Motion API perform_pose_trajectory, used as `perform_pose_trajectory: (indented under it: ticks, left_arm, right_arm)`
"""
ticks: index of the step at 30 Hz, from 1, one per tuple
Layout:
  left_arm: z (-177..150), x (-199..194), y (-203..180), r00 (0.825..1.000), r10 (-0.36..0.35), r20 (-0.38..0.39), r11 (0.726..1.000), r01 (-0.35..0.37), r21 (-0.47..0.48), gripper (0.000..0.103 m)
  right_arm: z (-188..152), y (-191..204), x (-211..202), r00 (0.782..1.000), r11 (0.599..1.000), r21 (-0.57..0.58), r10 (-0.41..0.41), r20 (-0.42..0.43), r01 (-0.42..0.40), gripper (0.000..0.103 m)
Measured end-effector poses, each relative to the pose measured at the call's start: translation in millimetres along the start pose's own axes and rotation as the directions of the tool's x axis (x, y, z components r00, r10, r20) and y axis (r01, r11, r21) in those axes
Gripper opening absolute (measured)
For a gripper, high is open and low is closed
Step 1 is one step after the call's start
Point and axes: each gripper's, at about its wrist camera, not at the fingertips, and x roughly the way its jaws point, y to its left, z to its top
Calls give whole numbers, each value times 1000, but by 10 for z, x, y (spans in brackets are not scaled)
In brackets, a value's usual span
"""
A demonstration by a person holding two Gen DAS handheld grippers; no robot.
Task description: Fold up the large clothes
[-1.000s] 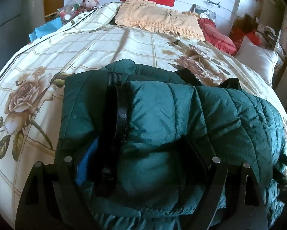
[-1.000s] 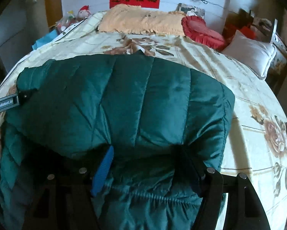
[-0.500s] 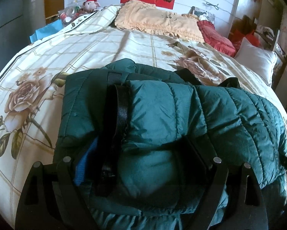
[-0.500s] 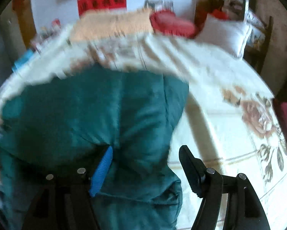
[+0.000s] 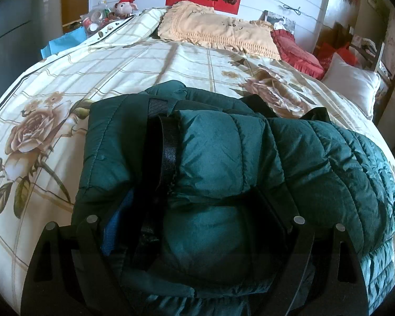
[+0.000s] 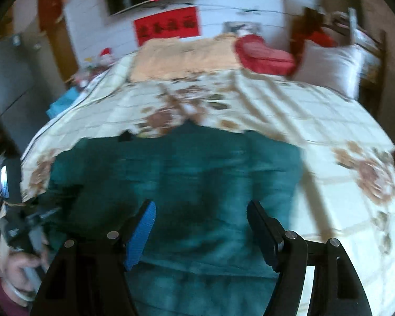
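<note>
One large bed with a floral cover fills both views, and on its near half lies a dark green padded jacket, already bundled into a thick fold. The left gripper stands wide, its jaws buried in a fat wad of the jacket's near edge, apparently clamping it. The right gripper hangs above the jacket, moderately open, nothing between its blue-padded finger and the black one. The fold seems nearly finished; next, the right gripper would likely need to find a fresh edge.
</note>
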Motion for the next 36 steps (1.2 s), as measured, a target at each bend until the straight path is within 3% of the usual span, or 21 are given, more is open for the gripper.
perform_pose_trajectory:
  ticks: [5, 8, 11, 14, 18, 23, 26, 36]
  left_arm:
    - [-1, -12, 13, 1000, -6, 2, 1000, 6, 0, 89]
    - [-4, -19, 13, 1000, -5, 3, 1000, 5, 3, 89]
    - [-6, -23, 22, 1000, -10, 1, 1000, 10, 2, 89]
    - [-15, -37, 37, 1000, -20, 6, 1000, 20, -2, 89]
    - [-29, -44, 44, 1000, -9, 9, 1000, 9, 2, 89]
    - [-38, -54, 53, 1000, -5, 14, 1000, 5, 3, 89]
    - [-50, -99, 52, 1000, -3, 7, 1000, 3, 1, 89]
    - [-307, -689, 365, 1000, -12, 8, 1000, 12, -9, 89]
  right_arm:
    - [-101, 289, 481, 995, 995, -83, -60, -84, 54, 70]
    - [-207, 311, 607, 992, 990, -118, -89, -86, 78, 70]
    - [-180, 245, 491, 992, 994, -95, -59, -113, 49, 70]
    - [-174, 73, 212, 997, 999, -45, -21, -77, 18, 69]
    - [-223, -141, -41, 996, 995, -43, -90, -26, 89, 69]
    - [-340, -579, 106, 981, 984, 49, -165, -100, 171, 69]
    - [-436, -757, 302, 981, 986, 106, -113, -159, 131, 74]
    - [-560, -769, -305, 992, 991, 98, -87, -87, 95, 77]
